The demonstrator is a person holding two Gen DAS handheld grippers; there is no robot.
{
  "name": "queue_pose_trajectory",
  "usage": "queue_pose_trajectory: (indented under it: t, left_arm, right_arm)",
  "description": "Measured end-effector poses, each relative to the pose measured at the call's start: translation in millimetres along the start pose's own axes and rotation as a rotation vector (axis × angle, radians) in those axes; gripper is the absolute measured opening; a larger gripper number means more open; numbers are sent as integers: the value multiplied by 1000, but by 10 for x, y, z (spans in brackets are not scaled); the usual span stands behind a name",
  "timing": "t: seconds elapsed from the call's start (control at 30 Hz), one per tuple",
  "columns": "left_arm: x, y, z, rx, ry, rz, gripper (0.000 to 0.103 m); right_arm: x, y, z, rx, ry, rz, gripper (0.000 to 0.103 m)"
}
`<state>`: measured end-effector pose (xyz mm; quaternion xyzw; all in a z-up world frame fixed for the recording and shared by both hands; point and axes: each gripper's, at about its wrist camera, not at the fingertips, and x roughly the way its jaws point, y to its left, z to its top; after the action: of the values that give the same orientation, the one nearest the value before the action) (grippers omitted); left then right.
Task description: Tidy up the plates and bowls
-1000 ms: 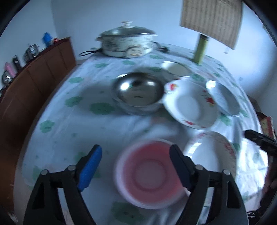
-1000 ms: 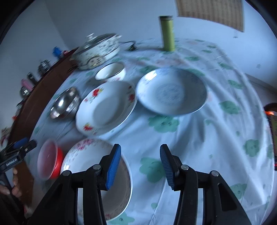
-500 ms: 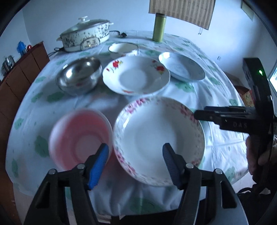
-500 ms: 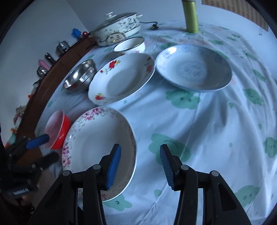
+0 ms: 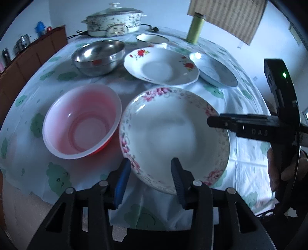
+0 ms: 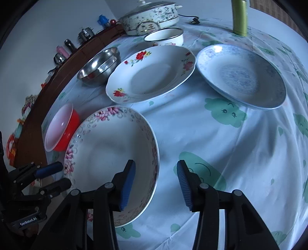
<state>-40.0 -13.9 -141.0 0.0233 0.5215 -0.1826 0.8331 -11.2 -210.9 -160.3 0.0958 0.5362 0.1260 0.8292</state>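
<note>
1. Left gripper [image 5: 150, 174], black frame w/ blue ribbed pads: jaws closing, part-way in. Near rim of the white deep plate with pink floral border [image 5: 173, 132] sits between the pads; can't tell if they press on it yet.
2. Right gripper [image 6: 155, 182], same build: jaws at a mid gap, closing a little. Left pad is over the plate's inside, right pad outside over the cloth, so the plate's right rim lies between them. No clear contact.
3. That floral-border plate is at the near edge of the table, on the white tablecloth with green cloud prints [image 6: 240, 153].
4. Red plastic bowl with pale pink inside [image 5: 80, 123] stands just left of the plate, rims about touching in the left wrist view.
5. Behind: white scalloped plate with red flower sprigs [image 6: 150, 75]; shiny steel bowl [image 6: 100, 65] to its left; pale blue patterned plate [image 6: 242, 75] to its right, rims close.
6. Further back: small white enamel bowl with dark rim [image 6: 165, 36], speckled electric cooking pot with glass lid [image 6: 152, 17], green cylinder container [image 6: 239, 17].
7. A hand [image 5: 277, 167] grips the right gripper's handle at the right edge of the left wrist view.
8. Brown wooden sideboard [image 6: 48, 84] runs along the table's left side, small items on top, too blurred to name.
</note>
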Motion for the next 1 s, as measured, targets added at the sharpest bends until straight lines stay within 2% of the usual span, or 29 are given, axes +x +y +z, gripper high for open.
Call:
queue_pose_trajectory:
  t: [0.17, 0.2, 0.33, 0.47, 0.57, 0.7, 0.87, 1.0]
  left_arm:
    - [19, 40, 29, -49, -34, 12, 43]
    - [24, 63, 42, -67, -41, 4, 43]
    - [49, 94, 73, -95, -79, -22, 43]
    - [134, 37, 78, -97, -37, -40, 43]
    - [63, 51, 35, -90, -55, -47, 43]
    - [-5, 114, 9, -102, -67, -58, 41]
    - [-181, 177, 18, -113, -125, -55, 41]
    - [-106, 249, -4, -139, -85, -63, 41]
  right_arm:
    - [31, 28, 24, -24, 13, 31, 40]
    - [45, 39, 28, -31, 17, 36, 36]
    - [114, 63, 45, -46, 23, 57, 32]
    - [198, 52, 43, -40, 37, 76, 25]
    - [201, 15, 45, -49, 37, 90, 19]
    - [204, -35, 47, -54, 46, 129, 17]
    - [218, -51, 60, -70, 43, 156, 17]
    - [238, -58, 90, -73, 38, 169, 18]
